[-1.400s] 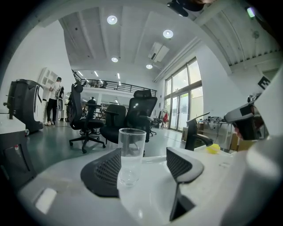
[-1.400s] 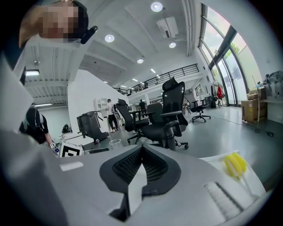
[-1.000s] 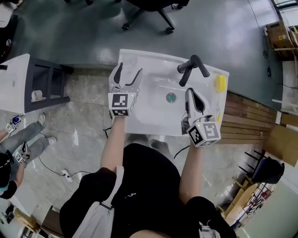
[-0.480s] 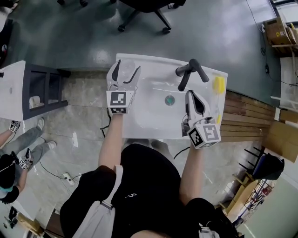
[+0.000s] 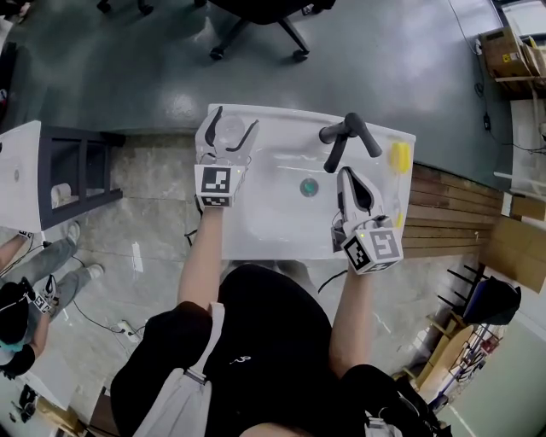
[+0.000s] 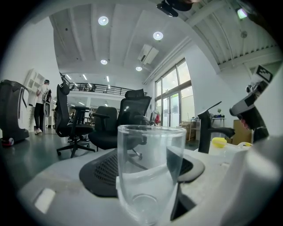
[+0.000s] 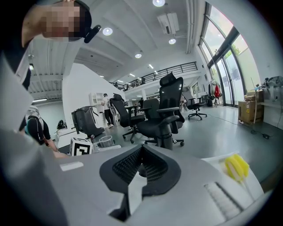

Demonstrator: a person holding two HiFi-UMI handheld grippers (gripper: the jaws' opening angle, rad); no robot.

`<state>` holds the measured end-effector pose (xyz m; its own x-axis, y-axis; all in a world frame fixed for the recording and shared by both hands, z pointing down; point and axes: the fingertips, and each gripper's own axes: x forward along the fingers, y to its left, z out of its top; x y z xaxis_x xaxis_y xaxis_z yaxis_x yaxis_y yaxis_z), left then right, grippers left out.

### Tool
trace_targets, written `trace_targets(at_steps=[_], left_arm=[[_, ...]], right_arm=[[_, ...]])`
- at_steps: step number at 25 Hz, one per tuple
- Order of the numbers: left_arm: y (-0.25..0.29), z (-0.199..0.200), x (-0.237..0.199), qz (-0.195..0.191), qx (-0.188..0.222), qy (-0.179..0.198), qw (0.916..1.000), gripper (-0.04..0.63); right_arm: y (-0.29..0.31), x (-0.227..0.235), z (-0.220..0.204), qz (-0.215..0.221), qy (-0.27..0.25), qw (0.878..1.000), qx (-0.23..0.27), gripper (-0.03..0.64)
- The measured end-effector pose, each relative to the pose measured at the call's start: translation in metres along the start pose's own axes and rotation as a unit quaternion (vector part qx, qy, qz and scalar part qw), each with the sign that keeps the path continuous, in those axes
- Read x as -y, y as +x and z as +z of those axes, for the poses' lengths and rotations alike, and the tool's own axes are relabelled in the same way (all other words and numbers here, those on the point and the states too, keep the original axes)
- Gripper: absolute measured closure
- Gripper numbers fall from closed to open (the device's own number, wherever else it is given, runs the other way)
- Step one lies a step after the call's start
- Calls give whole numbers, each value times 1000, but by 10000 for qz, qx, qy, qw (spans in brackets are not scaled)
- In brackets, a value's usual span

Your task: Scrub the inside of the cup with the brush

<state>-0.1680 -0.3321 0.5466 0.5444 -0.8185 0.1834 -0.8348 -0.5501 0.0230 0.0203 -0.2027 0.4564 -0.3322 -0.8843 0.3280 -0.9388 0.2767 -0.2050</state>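
A clear glass cup (image 5: 228, 134) stands upright on the back left corner of the white sink (image 5: 256, 243). My left gripper (image 5: 232, 126) is open, its jaws on either side of the cup without pressing it. In the left gripper view the cup (image 6: 149, 167) fills the space between the dark pads (image 6: 99, 176). The yellow brush (image 5: 399, 155) lies on the sink's right rim, also seen in the right gripper view as the brush (image 7: 237, 167). My right gripper (image 5: 348, 176) is shut and empty over the basin's right side, left of the brush, and shows shut in its own view (image 7: 140, 170).
A black faucet (image 5: 345, 135) rises at the sink's back, between cup and brush. A drain (image 5: 309, 186) sits mid-basin. A dark shelf unit (image 5: 77, 162) stands left, wooden slats (image 5: 452, 213) right. An office chair (image 5: 256, 17) is beyond the sink. A person (image 5: 26, 282) stands at far left.
My left gripper has moved forward along the sink's left edge, so the cup now stands between its open jaws. The right gripper has stayed in place, shut.
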Motion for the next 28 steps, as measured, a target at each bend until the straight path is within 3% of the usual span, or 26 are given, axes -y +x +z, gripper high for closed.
trace_targets(at_steps=[8,13,18,28], left_arm=[[11,-1,12,-503,190,-21,9986,261],[12,-1,13,-556,160,113,9983,270],[11,-1,13,-603,133,184,9979,325],[2,-4,20,-746,-89,260,9968,330]], right_arm=[[1,5,-5,-64,-24,9999,-92,618],[0,5,-6,-96,-34,9999,-131,618],[0,2,-9,-94,-42,9998,-164,618],[-5,-7,-13,-86,-37,9998,-171,618]])
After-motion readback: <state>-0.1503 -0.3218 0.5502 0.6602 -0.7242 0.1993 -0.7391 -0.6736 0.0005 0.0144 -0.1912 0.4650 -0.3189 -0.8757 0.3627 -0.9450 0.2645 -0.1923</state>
